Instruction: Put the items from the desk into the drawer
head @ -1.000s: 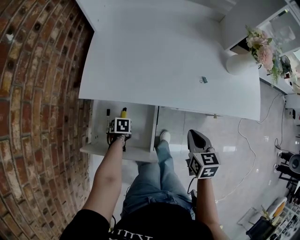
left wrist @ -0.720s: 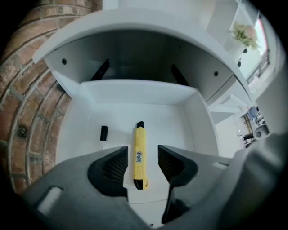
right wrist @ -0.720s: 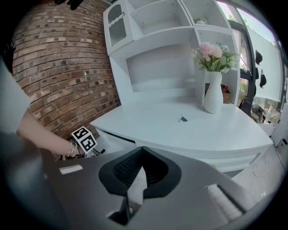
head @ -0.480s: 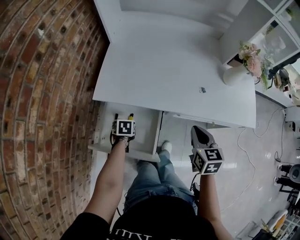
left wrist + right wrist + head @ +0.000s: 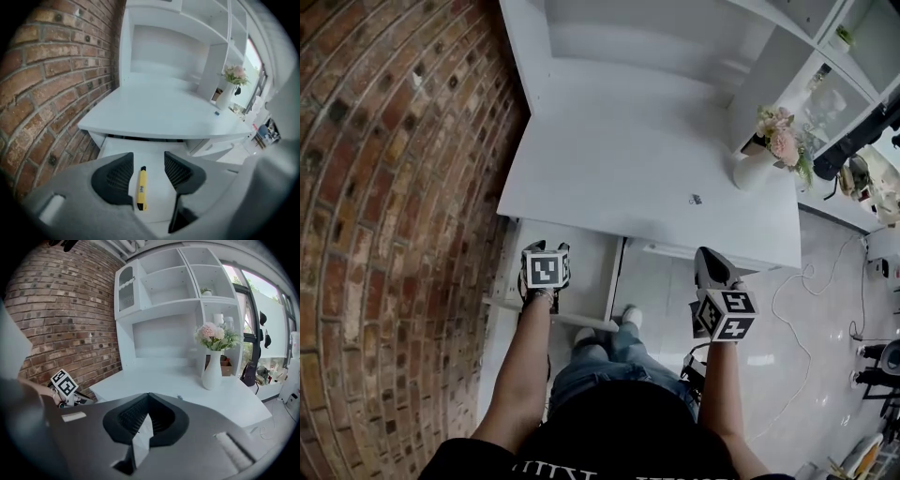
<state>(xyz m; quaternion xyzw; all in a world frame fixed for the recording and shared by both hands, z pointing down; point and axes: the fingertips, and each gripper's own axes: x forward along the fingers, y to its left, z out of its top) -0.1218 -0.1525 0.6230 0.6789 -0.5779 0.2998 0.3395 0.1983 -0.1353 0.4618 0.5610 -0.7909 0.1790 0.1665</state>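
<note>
Head view with both gripper views, read left to right; all places are given relative to the white desk.

(a) A brick wall runs along the desk's left edge.

(b) An open drawer projects from beneath the desk's front edge at its left end. A yellow utility knife with a black tip lies flat on the drawer floor, its long axis pointing toward the desk.

(c) The left gripper hangs above the drawer, in front of the desk's front edge and angled downward. Its jaws stand partly apart and hold nothing. The knife appears in the gap between them but lies well below, clear of both pads.

(d) A small binder clip sits alone on the desk top, near the front edge and toward the right end.

(e) The right gripper is in front of the desk's right end, off the surface, pointing toward the desk. Its jaws are closed, tips meeting. A pale patch shows in the gap behind the tips; what it is cannot be told.

(f) A white vase of pink flowers stands at the desk's right rear corner, beside the white shelf unit that rises along the back of the desk.
</note>
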